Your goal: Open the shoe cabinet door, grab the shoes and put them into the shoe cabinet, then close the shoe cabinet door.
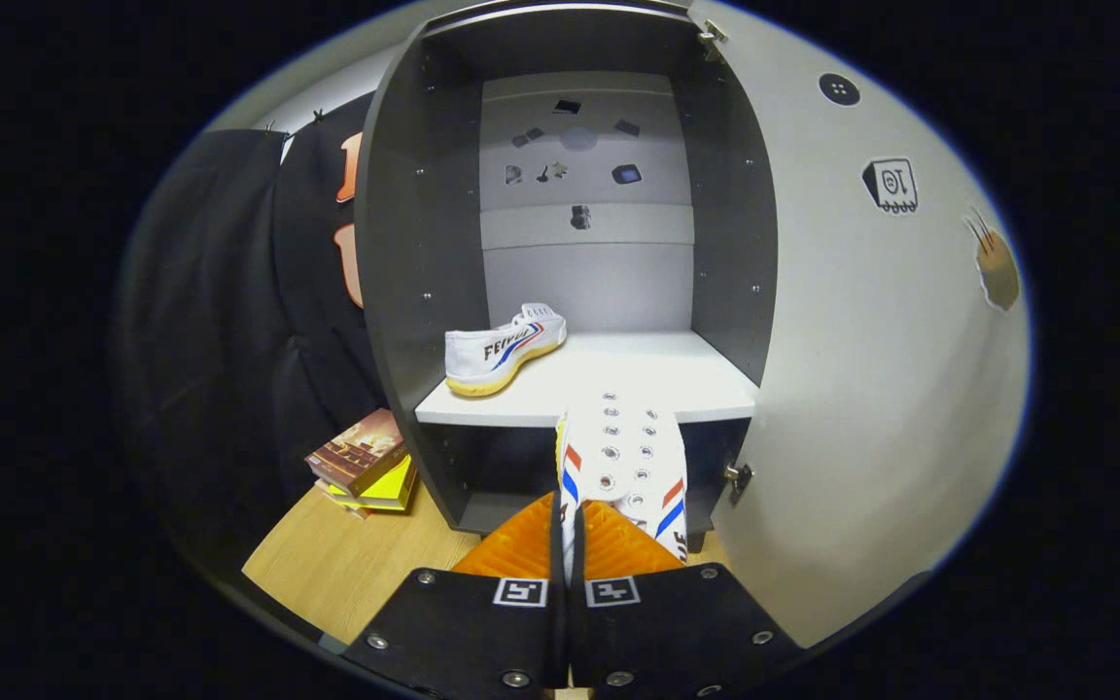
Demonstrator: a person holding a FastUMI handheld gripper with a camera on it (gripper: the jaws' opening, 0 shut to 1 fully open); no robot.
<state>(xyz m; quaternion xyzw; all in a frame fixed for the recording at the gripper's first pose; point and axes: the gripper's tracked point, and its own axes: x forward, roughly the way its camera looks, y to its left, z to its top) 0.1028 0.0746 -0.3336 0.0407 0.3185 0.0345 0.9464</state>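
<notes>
gripper view: books [363,467] lie stacked on the wooden floor [346,564] left of the open shoe cabinet [404,292]. one white shoe [505,347] sits on its shelf [677,384] (left side). the gripper [570,533] pinches a second shoe [626,465], fingers nearly closed on its edge, just before the shelf. the door [871,340] stands open at right.

We see a black cloth wall [229,321] hanging in folds at the left, with a pale wall [327,83] above it. Below lies a light wooden surface [346,559]. On it, near the cloth, rests a small stack of books [366,467], brown on top and yellow beneath. Lighting is bright and even.
</notes>
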